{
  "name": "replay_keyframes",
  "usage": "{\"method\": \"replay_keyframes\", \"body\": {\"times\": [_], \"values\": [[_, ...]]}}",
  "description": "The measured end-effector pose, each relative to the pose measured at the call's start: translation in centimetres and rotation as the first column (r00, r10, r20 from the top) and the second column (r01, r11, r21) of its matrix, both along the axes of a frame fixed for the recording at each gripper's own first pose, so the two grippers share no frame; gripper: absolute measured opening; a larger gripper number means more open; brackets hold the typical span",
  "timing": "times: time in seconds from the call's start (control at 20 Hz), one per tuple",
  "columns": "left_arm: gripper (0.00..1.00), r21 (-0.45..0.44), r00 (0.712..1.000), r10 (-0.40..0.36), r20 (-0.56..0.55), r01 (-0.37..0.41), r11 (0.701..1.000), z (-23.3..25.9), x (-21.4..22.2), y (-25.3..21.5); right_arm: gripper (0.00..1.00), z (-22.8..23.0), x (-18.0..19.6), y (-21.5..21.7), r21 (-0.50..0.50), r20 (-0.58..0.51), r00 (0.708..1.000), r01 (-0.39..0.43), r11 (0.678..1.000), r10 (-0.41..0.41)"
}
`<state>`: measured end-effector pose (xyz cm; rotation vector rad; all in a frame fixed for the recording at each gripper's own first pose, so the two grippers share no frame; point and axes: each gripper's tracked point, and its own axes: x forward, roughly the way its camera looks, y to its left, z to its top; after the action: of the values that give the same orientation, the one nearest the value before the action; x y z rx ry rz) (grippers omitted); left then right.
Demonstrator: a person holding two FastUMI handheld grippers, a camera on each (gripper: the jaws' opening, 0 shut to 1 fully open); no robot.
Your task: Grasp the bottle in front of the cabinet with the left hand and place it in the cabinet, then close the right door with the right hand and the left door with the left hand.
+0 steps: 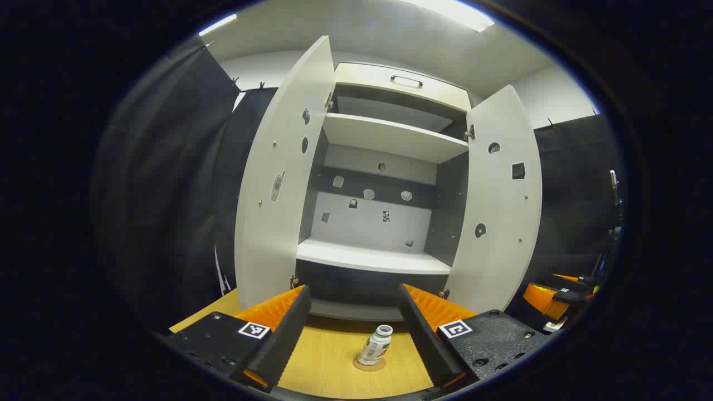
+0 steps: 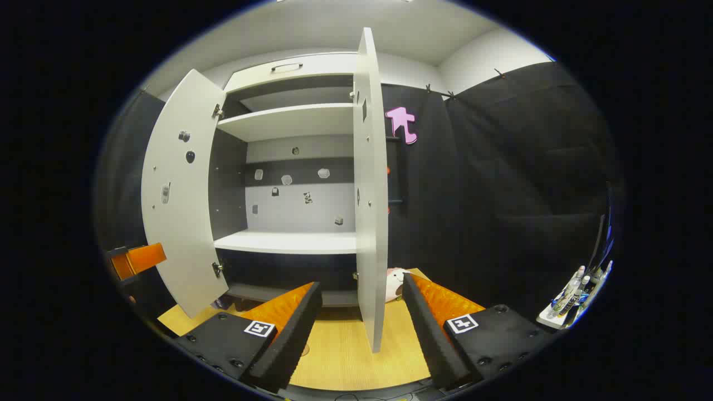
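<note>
A small white bottle (image 1: 377, 345) with a green-and-red label stands upright on a round coaster on the wooden table (image 1: 328, 362), in front of the cabinet (image 1: 373, 259). My left gripper (image 1: 353, 292) is open, and the bottle lies ahead between its fingers, untouched. Both cabinet doors stand open: the left door (image 1: 278, 184) and the right door (image 1: 498, 206). My right gripper (image 2: 362, 284) is open with the right door (image 2: 370, 195) edge-on just ahead between its fingers. The left door (image 2: 178, 195) swings out at the left of the right gripper view.
The cabinet has a lower shelf (image 2: 289, 242), an upper shelf (image 2: 289, 120) and a top drawer with a handle (image 1: 406, 81). A pale plush toy (image 2: 395, 281) lies behind the right door. Several bottles (image 2: 571, 298) stand at the far right. Black cloth walls surround the booth.
</note>
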<state>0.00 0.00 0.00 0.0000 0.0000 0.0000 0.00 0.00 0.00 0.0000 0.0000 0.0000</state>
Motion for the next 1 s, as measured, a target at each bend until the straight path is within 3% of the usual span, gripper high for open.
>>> {"method": "replay_keyframes", "body": {"times": [0.05, 0.25, 0.6, 1.0], "values": [[0.95, 0.005, 1.000, 0.007, 0.012, -0.007, 1.000, 0.4, 0.0, 0.1, 0.96, -0.2, -0.1, -0.3, -0.007, -0.004, 1.000, 0.005, 1.000, -0.005], [0.95, -0.024, 1.000, 0.000, 0.016, 0.000, 1.000, 0.5, -0.2, 0.0, 0.96, -0.6, 0.6, -0.7, -0.001, -0.041, 0.999, 0.014, 1.000, -0.014], [0.95, -0.021, 0.997, 0.070, 0.042, -0.069, 0.997, 1.7, -0.7, 2.5, 0.96, 0.4, 0.5, 0.8, -0.030, -0.004, 1.000, -0.003, 1.000, 0.003], [0.95, -0.014, 0.997, 0.049, 0.059, -0.049, 0.999, 1.6, -0.3, 1.7, 0.96, 0.8, 0.2, 0.3, -0.046, 0.019, 1.000, 0.014, 0.999, -0.014]]}}
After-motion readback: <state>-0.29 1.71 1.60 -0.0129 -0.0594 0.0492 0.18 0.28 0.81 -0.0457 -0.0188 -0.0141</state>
